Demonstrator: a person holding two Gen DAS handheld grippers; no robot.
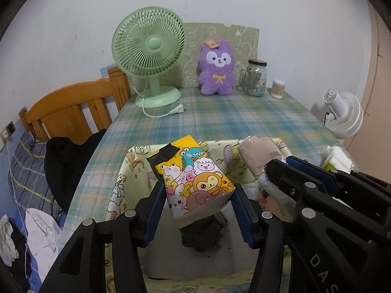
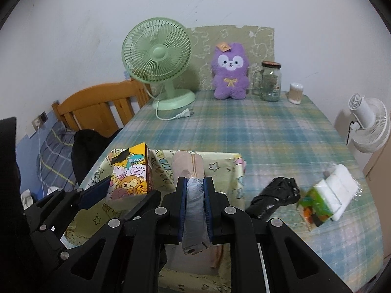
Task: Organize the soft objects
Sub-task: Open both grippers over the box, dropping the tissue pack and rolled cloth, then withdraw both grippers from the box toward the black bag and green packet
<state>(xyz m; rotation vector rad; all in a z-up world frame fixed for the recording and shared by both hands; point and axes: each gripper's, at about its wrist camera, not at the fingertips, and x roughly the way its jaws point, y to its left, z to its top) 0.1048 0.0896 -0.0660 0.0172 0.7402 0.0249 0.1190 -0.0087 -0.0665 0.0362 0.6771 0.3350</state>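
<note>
My left gripper (image 1: 199, 206) is shut on a yellow cartoon-animal tissue pack (image 1: 193, 178) and holds it over the pale patterned fabric bin (image 1: 136, 156). My right gripper (image 2: 195, 205) is shut on a plastic-wrapped beige roll (image 2: 189, 168), also over the bin (image 2: 229, 168). The tissue pack shows in the right wrist view (image 2: 132, 173) and the roll in the left wrist view (image 1: 261, 156). A dark cloth (image 1: 202, 234) lies in the bin. A black bag (image 2: 273, 195) and a wrapped white towel pack (image 2: 327, 195) lie on the table to the right.
On the plaid tablecloth (image 1: 220, 122) at the back stand a green fan (image 1: 149, 56), a purple plush (image 1: 216, 68), a glass jar (image 1: 255, 78) and a cotton swab tub (image 1: 278, 89). A wooden bed (image 1: 73, 112) with clothes is left. A white fan (image 2: 369, 124) is right.
</note>
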